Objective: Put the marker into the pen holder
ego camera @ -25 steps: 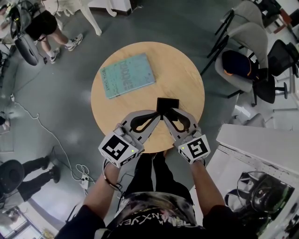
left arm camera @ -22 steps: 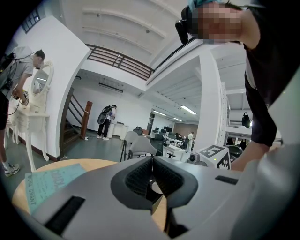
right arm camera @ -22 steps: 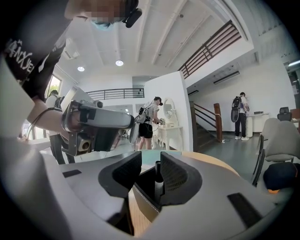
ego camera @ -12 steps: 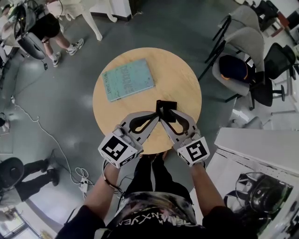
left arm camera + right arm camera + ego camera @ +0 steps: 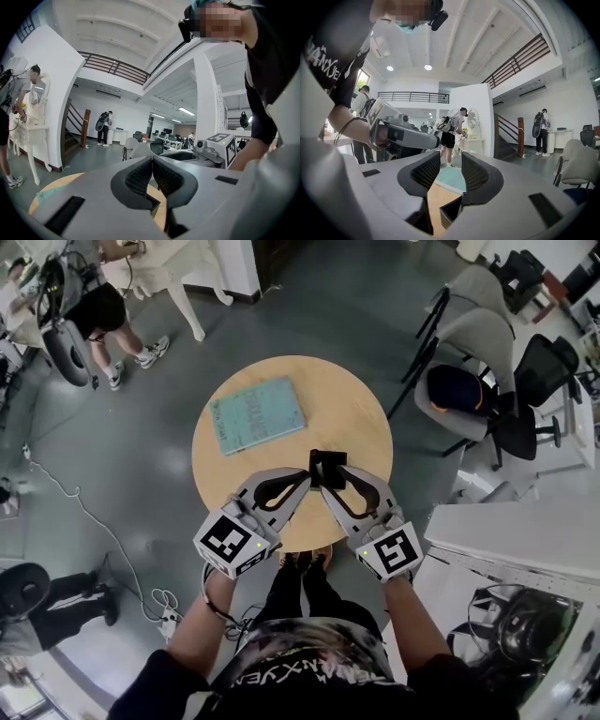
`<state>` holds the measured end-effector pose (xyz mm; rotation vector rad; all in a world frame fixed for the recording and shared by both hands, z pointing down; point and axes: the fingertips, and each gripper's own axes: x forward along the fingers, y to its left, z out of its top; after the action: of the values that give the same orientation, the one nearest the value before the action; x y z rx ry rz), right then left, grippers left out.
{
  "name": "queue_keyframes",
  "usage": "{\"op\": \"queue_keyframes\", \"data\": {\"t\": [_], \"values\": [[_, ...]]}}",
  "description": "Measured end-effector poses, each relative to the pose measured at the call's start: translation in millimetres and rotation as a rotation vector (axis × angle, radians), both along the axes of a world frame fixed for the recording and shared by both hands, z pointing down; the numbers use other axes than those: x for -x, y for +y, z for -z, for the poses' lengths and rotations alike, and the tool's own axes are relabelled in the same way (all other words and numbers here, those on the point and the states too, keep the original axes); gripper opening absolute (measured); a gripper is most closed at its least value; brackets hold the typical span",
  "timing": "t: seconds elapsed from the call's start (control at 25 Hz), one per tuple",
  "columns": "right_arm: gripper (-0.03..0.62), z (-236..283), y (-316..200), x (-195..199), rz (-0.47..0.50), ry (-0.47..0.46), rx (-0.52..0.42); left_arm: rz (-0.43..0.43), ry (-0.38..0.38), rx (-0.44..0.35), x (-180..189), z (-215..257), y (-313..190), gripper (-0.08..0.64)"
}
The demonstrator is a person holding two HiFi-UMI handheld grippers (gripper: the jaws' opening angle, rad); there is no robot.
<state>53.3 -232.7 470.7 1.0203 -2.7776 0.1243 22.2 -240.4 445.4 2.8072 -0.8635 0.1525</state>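
A black square pen holder (image 5: 327, 461) stands near the front edge of the round wooden table (image 5: 356, 409). Both grippers meet at it from the near side. My left gripper (image 5: 307, 478) touches its left side, pads pressed together with nothing between them (image 5: 152, 164). My right gripper (image 5: 327, 486) is at the holder's front right, open, with a clear gap between its pads (image 5: 450, 171). The holder's rim (image 5: 449, 212) shows just below the right jaws. No marker shows in any view.
A teal book (image 5: 258, 414) lies on the table's far left. Office chairs (image 5: 469, 390) stand to the right and a white desk (image 5: 511, 531) at the lower right. People stand at the upper left (image 5: 84, 306). A cable (image 5: 103, 512) runs across the floor.
The head camera has risen, so the table looks smaller. Both grippers have stayed together at the pen holder, their tips now closer over its near side.
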Motion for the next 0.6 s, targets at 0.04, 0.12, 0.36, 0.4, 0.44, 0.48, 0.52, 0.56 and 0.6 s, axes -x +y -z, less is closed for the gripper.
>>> {"op": "queue_keyframes", "data": {"t": [0.04, 0.12, 0.36, 0.4, 0.44, 0.48, 0.52, 0.56, 0.6], "values": [[0.141, 7, 3, 0, 0.001, 0.001, -0.004, -0.001, 0.0, -0.003, 1, 5, 2, 0.025], [0.141, 22, 8, 0, -0.001, -0.005, -0.026, -0.008, -0.003, -0.01, 2, 13, 7, 0.025], [0.141, 66, 19, 2, -0.014, -0.028, -0.127, -0.024, -0.019, -0.028, 7, 29, 19, 0.025], [0.141, 70, 21, 3, -0.01, -0.02, -0.129, -0.024, -0.02, -0.029, 9, 31, 21, 0.025], [0.141, 74, 24, 4, -0.006, -0.016, -0.129, -0.024, -0.021, -0.028, 11, 34, 23, 0.025], [0.141, 77, 27, 5, -0.002, -0.013, -0.128, -0.024, -0.022, -0.027, 12, 36, 25, 0.025], [0.14, 79, 30, 5, 0.001, -0.01, -0.126, -0.025, -0.023, -0.025, 13, 38, 27, 0.025], [0.137, 82, 33, 6, 0.003, -0.006, -0.125, -0.026, -0.024, -0.023, 13, 40, 29, 0.025], [0.13, 84, 35, 6, 0.005, -0.001, -0.125, -0.026, -0.026, -0.022, 13, 42, 31, 0.025]]}}
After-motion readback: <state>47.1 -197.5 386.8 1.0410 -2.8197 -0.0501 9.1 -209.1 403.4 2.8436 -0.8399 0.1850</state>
